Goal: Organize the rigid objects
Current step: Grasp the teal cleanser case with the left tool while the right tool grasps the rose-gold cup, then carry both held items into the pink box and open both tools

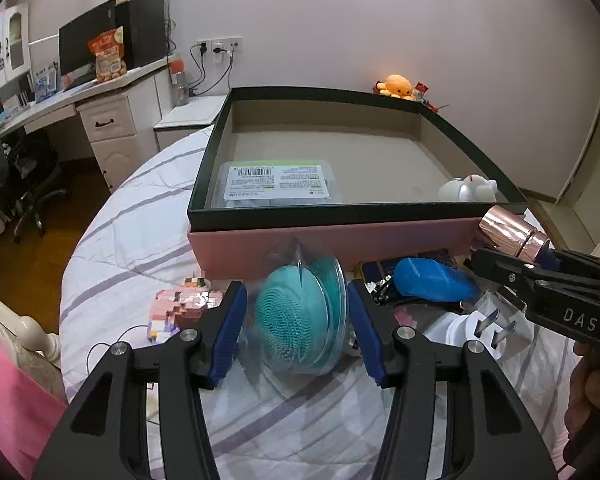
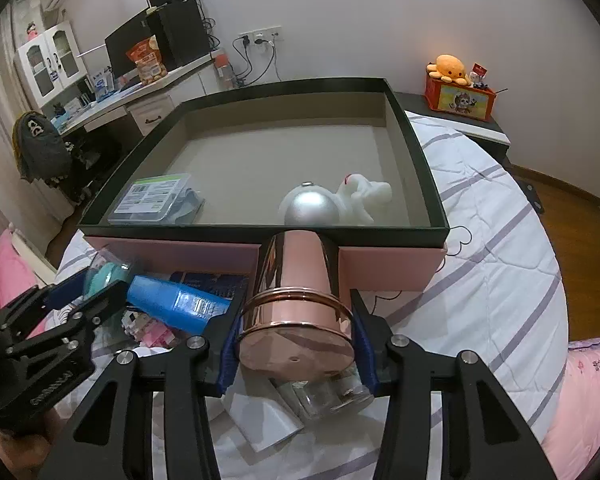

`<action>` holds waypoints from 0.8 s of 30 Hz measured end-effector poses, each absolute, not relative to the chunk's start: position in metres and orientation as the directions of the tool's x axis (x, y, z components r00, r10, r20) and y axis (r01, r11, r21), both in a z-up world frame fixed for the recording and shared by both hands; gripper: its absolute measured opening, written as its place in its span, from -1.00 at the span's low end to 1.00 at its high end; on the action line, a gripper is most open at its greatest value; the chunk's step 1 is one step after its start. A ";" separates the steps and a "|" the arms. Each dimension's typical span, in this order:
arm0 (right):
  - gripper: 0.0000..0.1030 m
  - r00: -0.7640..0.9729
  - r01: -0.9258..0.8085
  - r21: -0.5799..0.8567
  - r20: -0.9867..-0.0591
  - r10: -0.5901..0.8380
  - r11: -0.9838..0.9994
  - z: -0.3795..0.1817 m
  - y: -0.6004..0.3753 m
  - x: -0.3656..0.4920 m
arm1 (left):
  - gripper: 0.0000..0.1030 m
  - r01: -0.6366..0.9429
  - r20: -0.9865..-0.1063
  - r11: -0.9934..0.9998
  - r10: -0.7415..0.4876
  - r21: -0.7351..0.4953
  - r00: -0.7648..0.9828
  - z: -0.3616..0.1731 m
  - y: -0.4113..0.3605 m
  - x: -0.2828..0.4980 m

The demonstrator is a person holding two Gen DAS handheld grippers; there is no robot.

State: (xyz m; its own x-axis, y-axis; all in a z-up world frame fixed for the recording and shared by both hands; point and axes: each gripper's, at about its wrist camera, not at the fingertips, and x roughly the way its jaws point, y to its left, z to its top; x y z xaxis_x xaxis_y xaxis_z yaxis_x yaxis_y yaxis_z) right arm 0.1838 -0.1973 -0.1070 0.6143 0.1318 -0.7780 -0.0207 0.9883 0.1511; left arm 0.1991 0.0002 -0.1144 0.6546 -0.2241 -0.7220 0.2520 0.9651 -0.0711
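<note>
Across the lower half of both views lies a bed [image 1: 112,248] under a white quilt with grey-violet stripes, cut off by the frame edges. On it, at frame centre, stands a large open box [image 1: 380,120] with a dark rim and pink outer wall; its near wall hides the bottom edge of what lies inside. In the box's near left corner lies a clear plastic pack with a printed label [image 1: 274,182]. In the near right corner sits a white figure with a silver dome [image 2: 310,208]: the left wrist view shows only its top, the right wrist view shows it whole.

Low in the left wrist view, the left gripper [image 1: 296,320] points down at the quilt, its blue-padded jaws set on either side of a teal bristled brush in a clear case [image 1: 300,312]; the case is blurred, and I cannot tell whether the pads press on it. Low in the right wrist view, the right gripper [image 2: 296,344] tilts down toward the box, its jaws clamped on a rose-gold metal cylinder [image 2: 296,304] whose far end overlaps the box wall. Only part of a hand shows at each view's edge.

Between the grippers lie a blue bottle [image 2: 176,300], a pink block figure [image 1: 180,304] and a white plug [image 1: 480,328], partly hidden by the jaws.
</note>
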 end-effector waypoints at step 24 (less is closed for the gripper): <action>-0.07 0.650 -0.072 0.140 -0.745 0.153 0.987 -0.081 -0.190 0.175 | -0.25 0.176 -0.740 0.976 -0.209 -0.124 0.639 -0.101 0.031 0.199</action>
